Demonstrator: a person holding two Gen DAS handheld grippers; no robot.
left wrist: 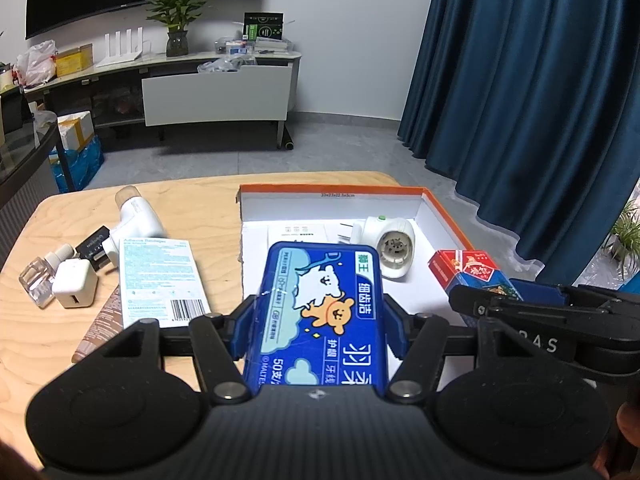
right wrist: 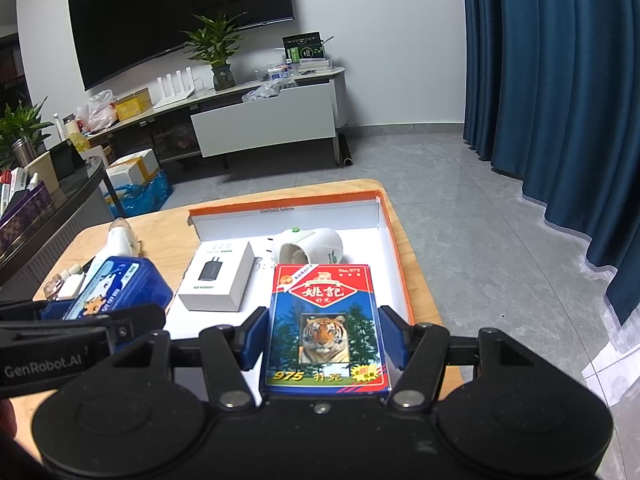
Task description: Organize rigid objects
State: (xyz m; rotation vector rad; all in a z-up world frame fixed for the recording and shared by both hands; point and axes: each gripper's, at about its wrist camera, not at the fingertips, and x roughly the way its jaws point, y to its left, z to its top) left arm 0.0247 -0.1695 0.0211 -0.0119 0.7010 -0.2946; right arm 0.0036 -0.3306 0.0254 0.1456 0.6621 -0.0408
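- While both grippers hover over the orange-rimmed tray, each one's carrying a box: left gripper is clamped on the blue floss box, right gripper has its pads pressed against the long sides of the card pack.
- Floss box looks like glossy hard plastic, so probably light, stiff and a bit slippery. Gripping across the flat long sides seems the right call.
- Card pack is cardboard, likely light but crushable if squeezed hard. Side grip mid-length looks fine.
- Already in the tray: a white charger box and a white plug-in unit.
- On the table, well left of the tray: bandage box, white cube charger, small clear bottle, a white tool.
- Hard to tell: whether either box touches the tray floor, since the gripper bodies hide the near edge. Something brown under the bandage box is mostly covered.
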